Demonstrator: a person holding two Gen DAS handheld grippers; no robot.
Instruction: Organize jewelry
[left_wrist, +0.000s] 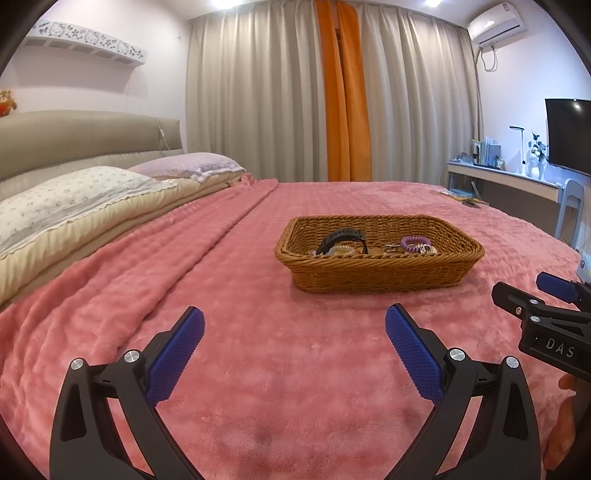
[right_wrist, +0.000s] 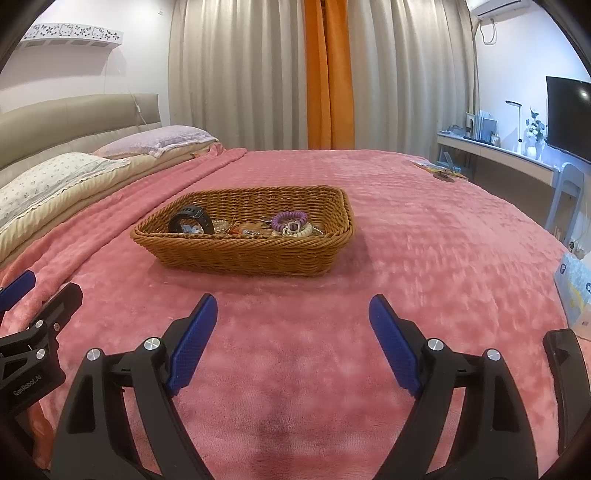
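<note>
Both tools hover low over the pink blanket (left_wrist: 258, 369) on the bed, each with its blue pads spread wide and nothing between them. The left tool (left_wrist: 294, 350) has the wicker basket (left_wrist: 380, 273) ahead of it and a little to its right; the right tool (right_wrist: 292, 341) has the same basket (right_wrist: 240, 258) ahead and a little to its left. So the basket sits forward of the gap between the two tools, well apart from both, with bare blanket in between.

The jewelry is all inside the basket. A black watch (right_wrist: 192, 219) lies at the end toward the left tool, a purple coil bracelet (right_wrist: 290, 219) toward the right tool's end, and a tangle of smaller pieces between them that is too small to sort out. The basket's long axis runs across the line of approach, side to side, so its long near wall faces both tools.

Judging by this, each tool is about equally near; the left is better placed for the watch, the right for the coil bracelet. The next move likely calls for going forward and up over the near rim, then down into the shallow tray.

Room is generous: open blanket on every side of the basket. A tissue pack (right_wrist: 574, 288) lies at the bed's edge well off to the right tool's right.
</note>
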